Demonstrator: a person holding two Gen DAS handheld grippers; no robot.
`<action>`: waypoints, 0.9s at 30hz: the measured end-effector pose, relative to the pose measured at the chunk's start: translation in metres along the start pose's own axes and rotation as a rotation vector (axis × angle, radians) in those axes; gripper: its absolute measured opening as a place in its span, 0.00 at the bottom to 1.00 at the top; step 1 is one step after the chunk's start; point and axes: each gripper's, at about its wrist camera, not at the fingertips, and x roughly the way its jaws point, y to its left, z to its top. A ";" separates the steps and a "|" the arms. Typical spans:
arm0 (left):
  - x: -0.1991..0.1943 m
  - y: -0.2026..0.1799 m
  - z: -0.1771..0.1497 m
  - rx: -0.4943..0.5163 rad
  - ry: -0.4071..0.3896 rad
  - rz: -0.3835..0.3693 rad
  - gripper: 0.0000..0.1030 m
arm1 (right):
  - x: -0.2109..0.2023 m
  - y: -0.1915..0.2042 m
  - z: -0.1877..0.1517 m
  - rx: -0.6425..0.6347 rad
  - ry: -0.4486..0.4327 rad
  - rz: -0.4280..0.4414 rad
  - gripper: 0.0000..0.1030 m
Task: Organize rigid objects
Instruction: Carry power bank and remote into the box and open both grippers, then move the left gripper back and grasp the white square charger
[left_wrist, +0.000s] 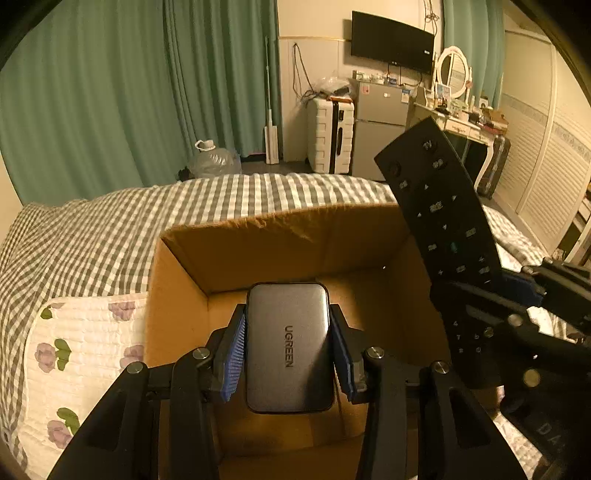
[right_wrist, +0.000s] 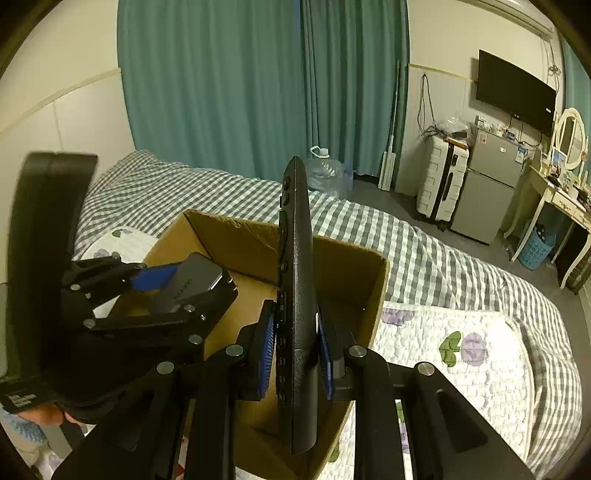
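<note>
Hovering over cardboard box (left_wrist: 229, 258), charger (left_wrist: 288, 347) in left claw (left_wrist: 288, 350); remote (right_wrist: 295, 295) in right claw (right_wrist: 293, 350)

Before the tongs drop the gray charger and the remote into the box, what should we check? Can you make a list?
1. Left tongs squeeze the gray charger: ok.
2. Right tongs squeeze the remote: ok.
3. Charger over the cardboard box: ok.
4. Remote over the box opening: ok.
5. Room on the box floor: ok where it shows; the near part is hidden.
6. The two tongs apart, not bumping: ok.
</note>
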 end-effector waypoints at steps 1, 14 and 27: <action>0.001 0.000 -0.001 0.001 0.007 0.001 0.42 | 0.001 -0.001 -0.001 0.001 0.002 0.000 0.20; -0.034 0.013 -0.003 0.006 -0.065 0.033 0.53 | 0.001 0.000 -0.002 0.019 -0.013 -0.003 0.20; -0.139 0.031 -0.025 -0.027 -0.194 0.063 0.63 | -0.075 0.023 0.002 0.005 -0.100 -0.032 0.63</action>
